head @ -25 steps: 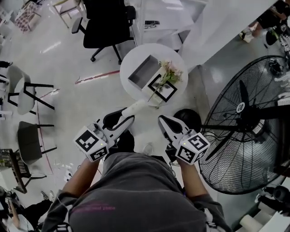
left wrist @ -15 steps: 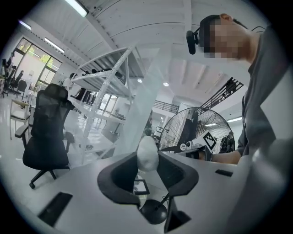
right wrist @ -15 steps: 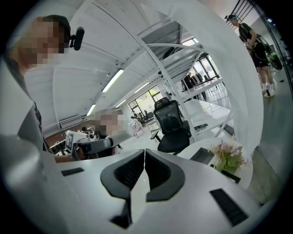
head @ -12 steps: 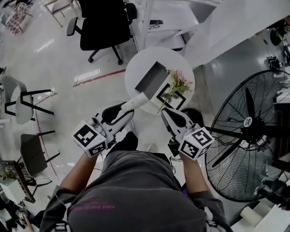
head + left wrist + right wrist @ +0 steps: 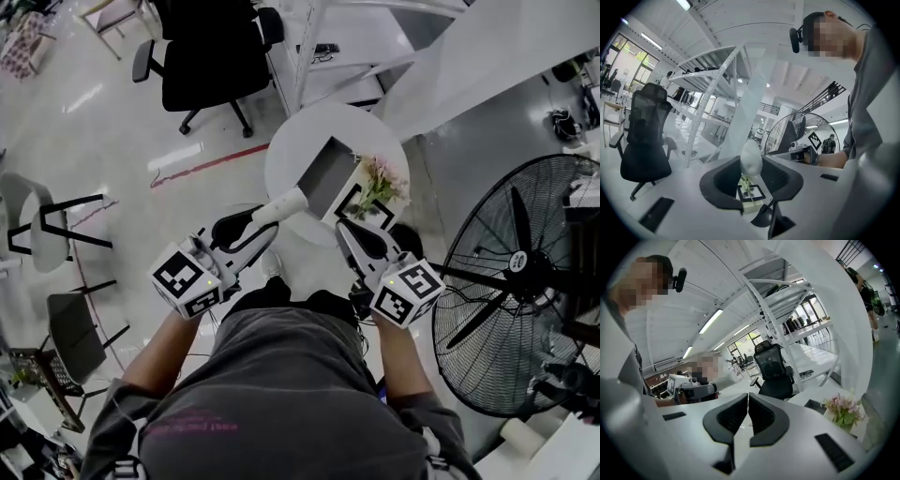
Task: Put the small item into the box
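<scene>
The open box on the round table can be reached from the near left, over bare floor. On its right, flowers and a framed marker card crowd the rim, seemingly touching it. A big fan closes off the right side. An office chair stands far left, well apart.
</scene>
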Motion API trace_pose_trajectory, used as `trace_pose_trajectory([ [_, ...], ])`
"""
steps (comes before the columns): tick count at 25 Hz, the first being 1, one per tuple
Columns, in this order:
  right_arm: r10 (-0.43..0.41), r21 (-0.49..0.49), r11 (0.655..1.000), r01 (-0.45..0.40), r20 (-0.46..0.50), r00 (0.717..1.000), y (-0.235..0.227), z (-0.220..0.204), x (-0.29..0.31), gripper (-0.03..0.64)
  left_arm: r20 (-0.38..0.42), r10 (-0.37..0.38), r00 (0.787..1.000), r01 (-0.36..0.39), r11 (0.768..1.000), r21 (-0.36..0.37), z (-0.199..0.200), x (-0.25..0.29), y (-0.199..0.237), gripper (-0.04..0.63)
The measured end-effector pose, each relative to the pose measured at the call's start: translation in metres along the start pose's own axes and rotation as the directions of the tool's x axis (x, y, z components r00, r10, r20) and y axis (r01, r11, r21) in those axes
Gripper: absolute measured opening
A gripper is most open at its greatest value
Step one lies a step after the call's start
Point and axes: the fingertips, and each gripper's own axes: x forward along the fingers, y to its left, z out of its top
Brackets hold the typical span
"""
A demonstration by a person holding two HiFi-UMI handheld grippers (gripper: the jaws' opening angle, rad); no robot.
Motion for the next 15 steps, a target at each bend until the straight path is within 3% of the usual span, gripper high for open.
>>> trace_pose_trajectory([
  [15,0.021,0.021,1.0,-0.02,-0.025,0.999,-0.042,0.005,0.021,0.023,-0.047,0.039,0.998,-0.04,0.999,-0.033,-0.02,0.038,0.027,0.137],
])
